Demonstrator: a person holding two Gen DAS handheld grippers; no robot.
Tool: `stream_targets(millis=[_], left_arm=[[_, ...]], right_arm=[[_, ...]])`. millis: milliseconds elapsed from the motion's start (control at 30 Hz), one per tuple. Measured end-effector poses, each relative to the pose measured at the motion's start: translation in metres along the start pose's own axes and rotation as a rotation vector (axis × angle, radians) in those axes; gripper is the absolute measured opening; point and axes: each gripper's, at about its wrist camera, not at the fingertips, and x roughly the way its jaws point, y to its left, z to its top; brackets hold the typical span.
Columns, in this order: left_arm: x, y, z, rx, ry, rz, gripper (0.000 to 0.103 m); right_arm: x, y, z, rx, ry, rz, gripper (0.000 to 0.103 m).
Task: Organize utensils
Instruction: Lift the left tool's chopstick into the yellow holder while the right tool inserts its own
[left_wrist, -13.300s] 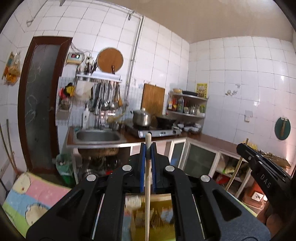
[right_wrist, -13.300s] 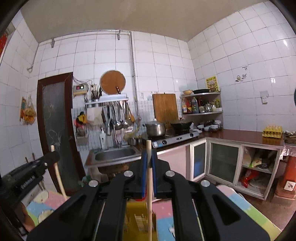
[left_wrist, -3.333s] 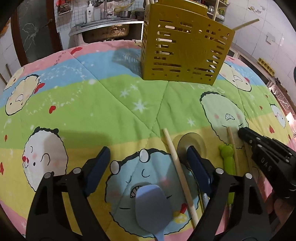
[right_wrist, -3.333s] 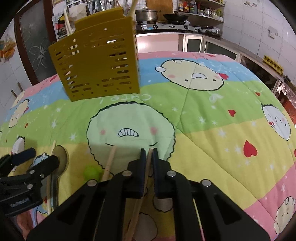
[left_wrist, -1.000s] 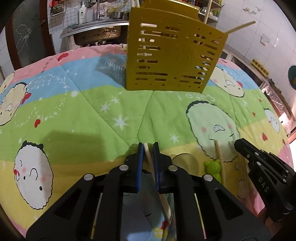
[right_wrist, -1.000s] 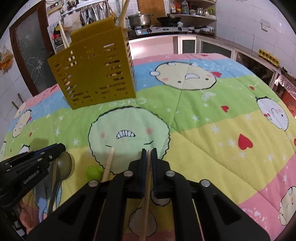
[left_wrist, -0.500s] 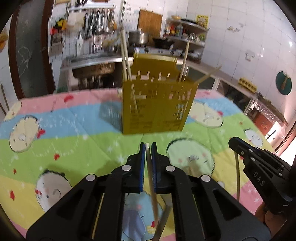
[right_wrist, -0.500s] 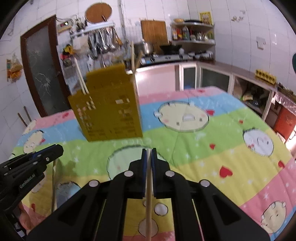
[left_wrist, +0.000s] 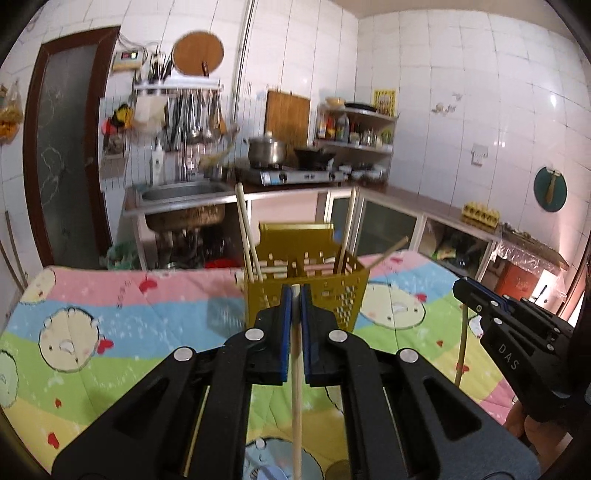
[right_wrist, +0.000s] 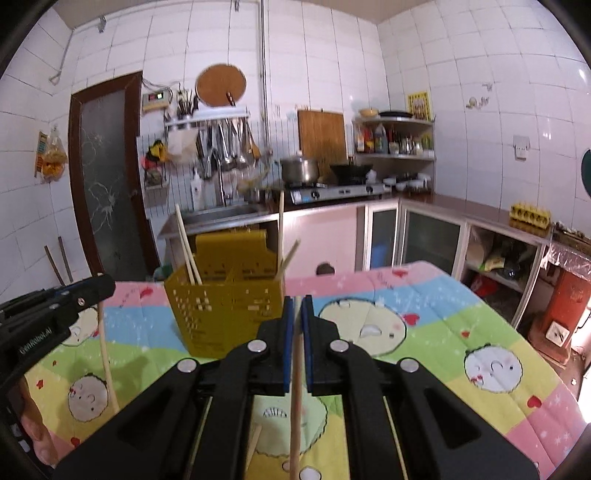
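left tongs (left_wrist: 294, 295): clamped on a chopstick (left_wrist: 296, 387), raised above the quilt (left_wrist: 110, 314) | right tongs (right_wrist: 296, 306): clamped on another chopstick (right_wrist: 295, 406) | yellow holder (left_wrist: 306, 291): toward quilt's far edge, chopsticks standing inside

Each fisheye camera sits behind its own hand-held gripper, looking forward along the fingers, level across the cartoon quilt (left_wrist: 122, 314) toward the kitchen wall. Ahead of both stands the yellow utensil basket (left_wrist: 306, 291), fairly near, with sink (right_wrist: 221, 214) and stove (right_wrist: 332, 192) well beyond. The left view catches the right hand-held gripper (left_wrist: 466, 289) at its right edge; the right view catches the left hand-held gripper (right_wrist: 102, 285) at its left edge.
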Motion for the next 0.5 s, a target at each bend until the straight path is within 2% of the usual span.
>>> stream_targets(millis=[133,333,500], left_arm=[[-0.003,0.005,0.004,0.003,-0.052,0.003,0.003],[-0.002,0.013,0.005,-0.008,-0.069,-0.012,0.003],[-0.005,0.019,0.017,-0.03,-0.1,-0.022,0.003]], right_arm=[[-0.004,0.0,0.003,-0.001,-0.047,-0.005,0.005],[-0.014,0.008,0.011,-0.027,-0.119,-0.019,0.005],[-0.011,0.01,0.021,-0.018,-0.141,-0.004,0.005]])
